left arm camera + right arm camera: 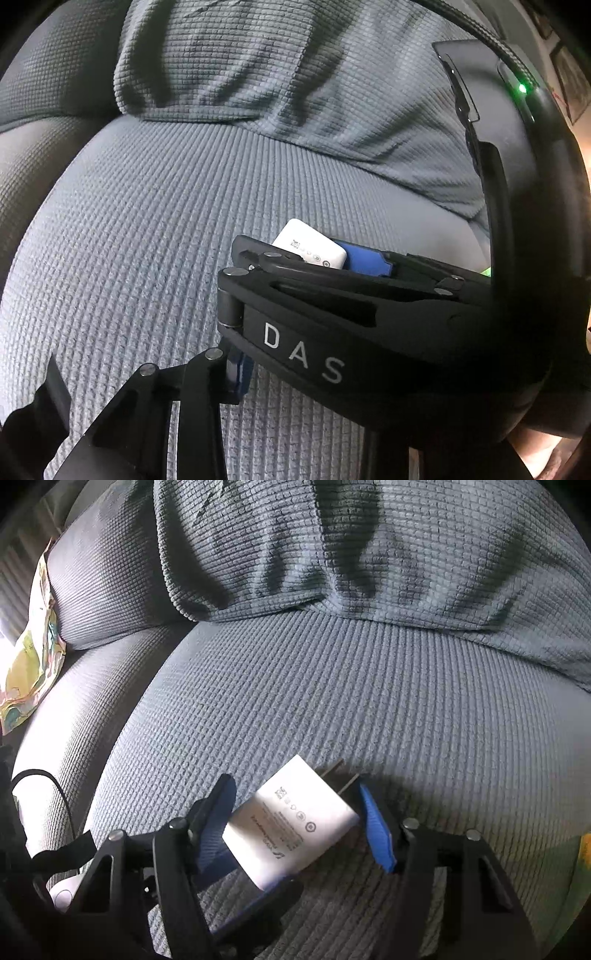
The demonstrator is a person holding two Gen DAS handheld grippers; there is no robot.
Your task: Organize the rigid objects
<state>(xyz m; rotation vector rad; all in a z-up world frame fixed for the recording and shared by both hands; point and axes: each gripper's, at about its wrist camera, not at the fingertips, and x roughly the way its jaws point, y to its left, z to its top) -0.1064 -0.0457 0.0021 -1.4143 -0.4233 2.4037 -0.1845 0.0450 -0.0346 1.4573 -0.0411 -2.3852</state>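
Observation:
A white charger plug (291, 819) with metal prongs lies on the grey sofa seat (332, 701), printed side up. My right gripper (295, 823) straddles it, and both blue pads (218, 812) touch its sides, so it is shut on the charger. In the left wrist view the charger (310, 247) shows beside a blue pad of the right gripper (314, 258), whose black body marked DAS crosses the picture. My left gripper (291, 384) shows only its left finger and blue pad (240, 373), which sits against that black body. Its other finger is hidden.
Grey back cushions (332, 554) rise behind the seat. A patterned yellow cloth (33, 646) lies at the far left, with a black cable (55, 786) and a white object (62, 893) near the left edge. A yellow-green thing (585, 849) peeks in at the right.

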